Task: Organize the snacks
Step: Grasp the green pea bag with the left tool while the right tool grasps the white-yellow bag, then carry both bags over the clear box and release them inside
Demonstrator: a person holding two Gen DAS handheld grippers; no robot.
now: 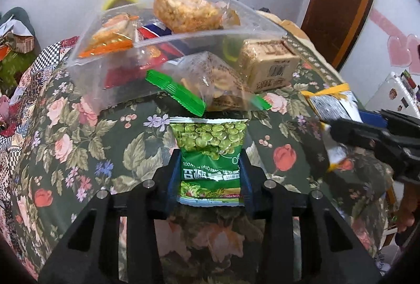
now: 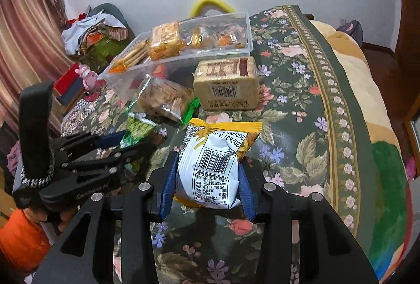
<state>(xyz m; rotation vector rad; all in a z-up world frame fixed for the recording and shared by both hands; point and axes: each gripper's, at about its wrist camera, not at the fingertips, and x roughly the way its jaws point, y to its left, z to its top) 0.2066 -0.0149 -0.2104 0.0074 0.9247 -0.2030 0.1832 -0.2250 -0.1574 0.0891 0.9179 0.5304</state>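
Note:
My left gripper [image 1: 210, 166] is shut on a green pea snack packet [image 1: 210, 150], held above the floral cloth. My right gripper [image 2: 207, 173] is shut on a white and yellow snack packet [image 2: 212, 163], barcode side up. Each gripper shows in the other's view: the right one [image 1: 341, 131] with its packet [image 1: 330, 110], the left one [image 2: 131, 145] with the green packet [image 2: 136, 129]. Ahead stands a clear plastic box [image 1: 110, 74] holding several snacks; it also shows in the right wrist view [image 2: 246, 29]. A clear bag with green ends [image 1: 210, 82] and a tan biscuit pack [image 1: 270, 63] lie in front of it.
The floral tablecloth [image 1: 78, 139] covers the table [image 2: 315, 113]. A yellow ring [image 2: 210, 3] sits behind the box. Clothes and a chair [image 2: 97, 24] stand at the left, a wooden door frame [image 1: 341, 3] at the right, a blanket [image 2: 367, 89] beyond the table edge.

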